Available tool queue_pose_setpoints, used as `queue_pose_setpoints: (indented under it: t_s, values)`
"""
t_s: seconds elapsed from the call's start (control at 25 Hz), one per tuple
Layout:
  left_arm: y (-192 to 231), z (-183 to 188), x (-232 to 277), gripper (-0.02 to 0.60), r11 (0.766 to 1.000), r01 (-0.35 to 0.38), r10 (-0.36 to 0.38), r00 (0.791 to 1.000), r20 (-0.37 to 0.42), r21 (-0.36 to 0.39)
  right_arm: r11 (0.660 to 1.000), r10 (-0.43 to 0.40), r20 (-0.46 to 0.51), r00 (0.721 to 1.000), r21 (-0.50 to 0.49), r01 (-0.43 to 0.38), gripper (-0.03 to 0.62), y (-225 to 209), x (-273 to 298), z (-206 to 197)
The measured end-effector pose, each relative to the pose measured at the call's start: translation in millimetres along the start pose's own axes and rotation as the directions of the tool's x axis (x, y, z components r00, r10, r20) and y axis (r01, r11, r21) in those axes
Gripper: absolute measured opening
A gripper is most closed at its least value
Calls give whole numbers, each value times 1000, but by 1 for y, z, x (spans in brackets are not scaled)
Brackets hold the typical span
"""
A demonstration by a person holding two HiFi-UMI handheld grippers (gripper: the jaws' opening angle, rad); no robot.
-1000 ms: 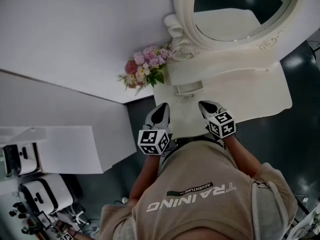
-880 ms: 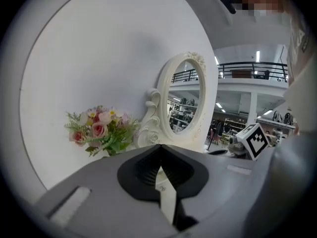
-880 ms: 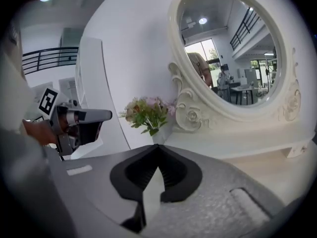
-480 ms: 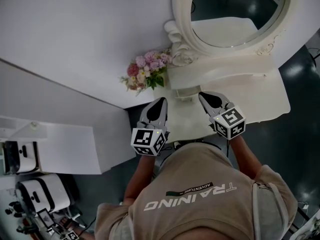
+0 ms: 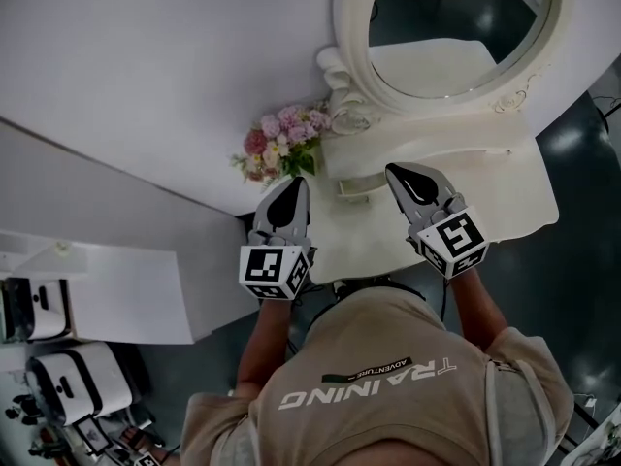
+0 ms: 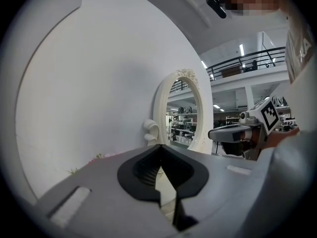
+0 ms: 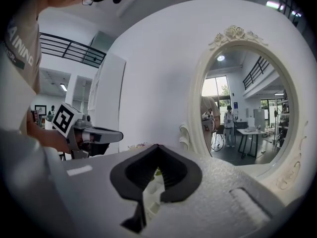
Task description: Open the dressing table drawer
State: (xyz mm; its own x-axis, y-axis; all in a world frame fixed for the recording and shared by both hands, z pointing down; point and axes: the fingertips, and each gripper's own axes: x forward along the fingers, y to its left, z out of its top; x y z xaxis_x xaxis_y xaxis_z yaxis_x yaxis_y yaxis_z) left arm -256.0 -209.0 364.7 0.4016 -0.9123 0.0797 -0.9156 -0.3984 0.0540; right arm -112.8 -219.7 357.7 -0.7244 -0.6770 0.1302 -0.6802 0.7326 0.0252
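The white dressing table (image 5: 505,197) stands against the wall under an oval mirror (image 5: 456,27). A small drawer front (image 5: 357,184) sits in the low shelf unit below the mirror, between my two grippers. My left gripper (image 5: 294,184) hovers over the table's left end, shut and empty. My right gripper (image 5: 396,173) hangs just right of the drawer, also shut with nothing in it. In the left gripper view the jaws (image 6: 159,147) meet at the tip before the mirror (image 6: 185,118). The right gripper view shows its jaws (image 7: 157,147) closed, with the left gripper (image 7: 99,133) beside them.
A pink flower bunch (image 5: 281,144) stands at the table's back left corner, close to my left gripper. A white cabinet (image 5: 116,289) is to the left, with white devices (image 5: 68,382) on the floor. Dark floor (image 5: 582,163) lies to the right.
Both grippers have risen above the table and now show farther up the picture, nearer the mirror. Both stayed shut and empty.
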Motion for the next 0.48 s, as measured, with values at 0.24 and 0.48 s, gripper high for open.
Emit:
queue_pose_setpoints:
  t_s: [0.24,0.48]
  values:
    - [15,20,4,18,999,-31,30,999,33,20,1000,-9,65,998,-12,9,2,-3,1,26]
    - [18,22,2,18,999,-43,42,999,25,24,1000,-2,69,998,-6,3,2,1,5,25]
